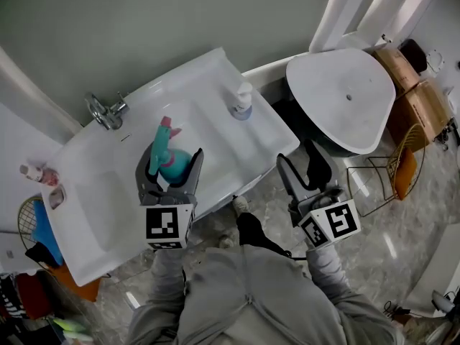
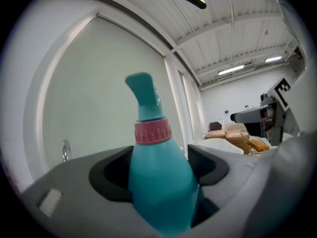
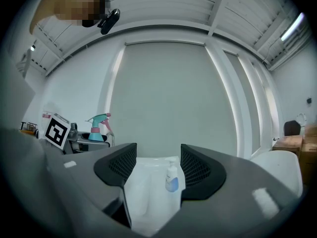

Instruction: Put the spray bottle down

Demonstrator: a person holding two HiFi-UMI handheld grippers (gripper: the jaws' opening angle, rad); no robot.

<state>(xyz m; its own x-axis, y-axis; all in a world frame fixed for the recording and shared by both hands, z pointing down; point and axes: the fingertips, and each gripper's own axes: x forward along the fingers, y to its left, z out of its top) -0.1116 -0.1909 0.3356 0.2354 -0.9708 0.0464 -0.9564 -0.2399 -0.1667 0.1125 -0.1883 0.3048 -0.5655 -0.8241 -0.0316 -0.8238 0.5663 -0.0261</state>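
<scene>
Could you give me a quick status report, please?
Left gripper shut on spray bottle above sink. Right gripper open, empty. Soap bottle on rim, apart.

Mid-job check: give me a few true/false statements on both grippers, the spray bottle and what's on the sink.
1. The left gripper is shut on the spray bottle. True.
2. The right gripper grips the soap dispenser. False: its jaws stand apart with nothing between them; the dispenser is far beyond them.
3. The spray bottle's collar is pink. True.
4. The soap dispenser lies on its side in the basin. False: it stands upright on the rim of the sink.
5. The faucet sits at the sink's edge by the wall. True.
</scene>
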